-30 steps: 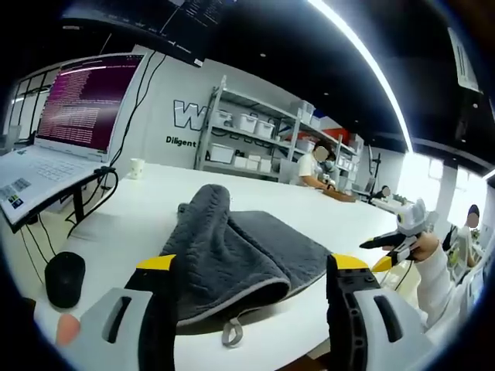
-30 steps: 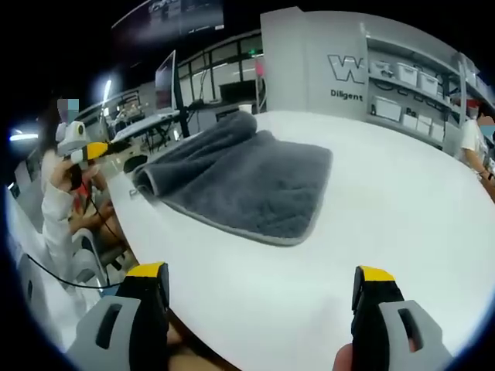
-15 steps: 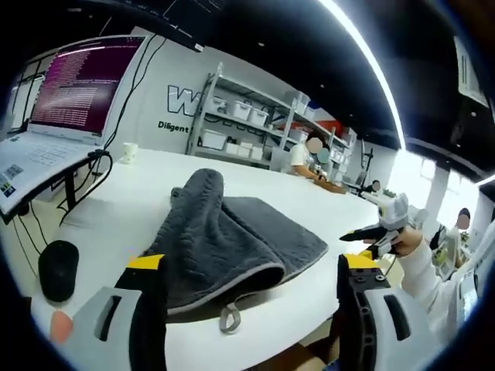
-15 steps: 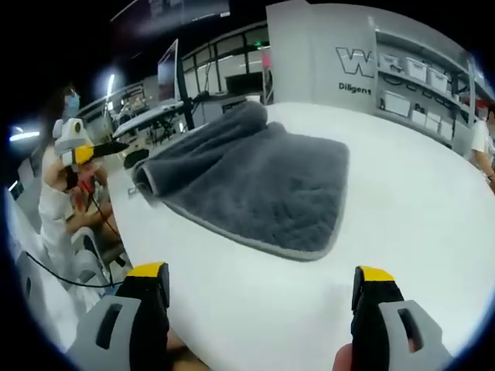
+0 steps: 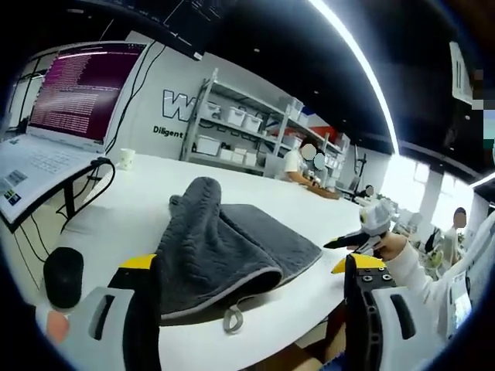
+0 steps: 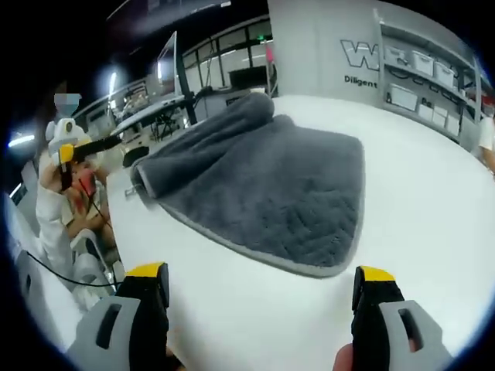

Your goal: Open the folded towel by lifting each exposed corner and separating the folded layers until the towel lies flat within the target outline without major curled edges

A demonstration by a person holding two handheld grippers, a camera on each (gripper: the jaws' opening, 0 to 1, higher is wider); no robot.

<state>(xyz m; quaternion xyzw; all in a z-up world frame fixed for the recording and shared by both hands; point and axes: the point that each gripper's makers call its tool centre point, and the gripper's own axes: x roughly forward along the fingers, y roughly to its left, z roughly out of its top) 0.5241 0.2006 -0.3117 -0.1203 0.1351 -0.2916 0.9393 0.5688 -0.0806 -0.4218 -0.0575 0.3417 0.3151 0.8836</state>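
A dark grey folded towel point(image 5: 224, 247) point(image 6: 263, 178) lies on the white table point(image 5: 116, 209) point(image 6: 418, 193), one fold bulging up at its left end and a small hanging loop point(image 5: 231, 318) at its near edge. My left gripper point(image 5: 251, 274) hovers open just in front of the towel's near edge, its jaws wide apart. My right gripper point(image 6: 261, 280) is open too, hovering over bare table a little short of the towel's light-trimmed edge. The right gripper point(image 5: 363, 236) also appears at the right in the left gripper view, and the left gripper point(image 6: 77, 148) at the left in the right gripper view.
A laptop point(image 5: 54, 124) on a stand sits at the table's left, with a black mouse point(image 5: 63, 274) and cables point(image 5: 97, 185) beside it. A paper cup point(image 5: 126, 158) stands further back. Shelving with bins point(image 5: 240, 139) lines the far wall. People sit at desks behind.
My right gripper has moved closer to the towel, which now looms larger. The left gripper view has shifted slightly; the towel itself lies as before.
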